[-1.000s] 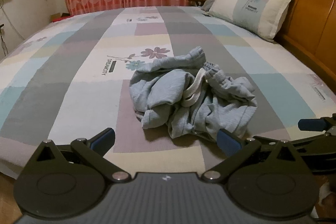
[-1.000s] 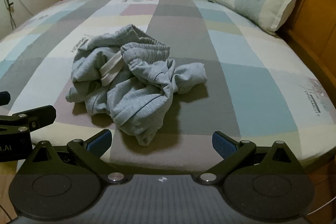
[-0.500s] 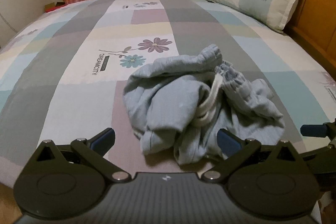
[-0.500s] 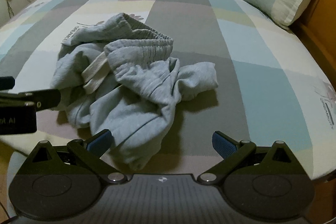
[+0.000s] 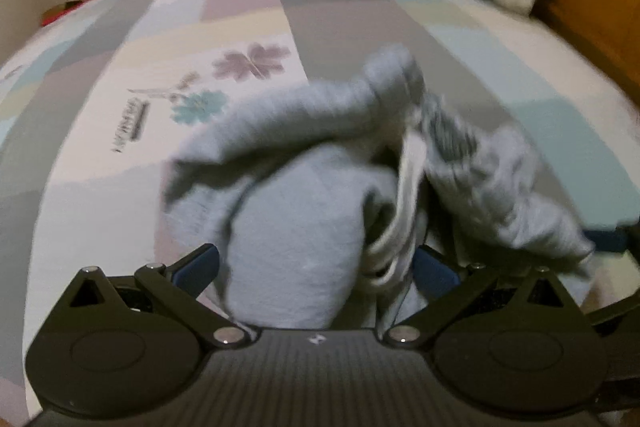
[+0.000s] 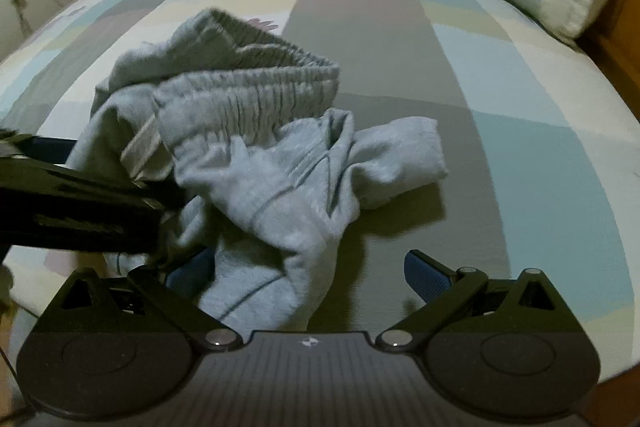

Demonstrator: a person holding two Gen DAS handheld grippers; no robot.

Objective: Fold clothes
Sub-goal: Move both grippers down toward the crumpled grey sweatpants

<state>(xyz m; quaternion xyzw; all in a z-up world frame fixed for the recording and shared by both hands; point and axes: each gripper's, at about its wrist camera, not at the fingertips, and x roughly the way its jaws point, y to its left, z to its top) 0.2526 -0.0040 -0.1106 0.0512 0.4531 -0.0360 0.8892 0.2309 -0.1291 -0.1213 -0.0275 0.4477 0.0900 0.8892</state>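
On the patchwork bed (image 6: 520, 99), crumpled grey sweatpants (image 6: 256, 163) sit between the spread fingers of both left gripper (image 5: 316, 263) & right gripper (image 6: 304, 271), neither clamped; soft, light, floppy, so grab the ribbed waistband (image 6: 256, 87) w/ 2 grippers

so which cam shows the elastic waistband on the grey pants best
The right wrist view: the gathered waistband of the grey pants lies sharp and unobstructed there. The left wrist view is motion-blurred; only a smeared ribbed patch shows, with the white drawstring in front of it.
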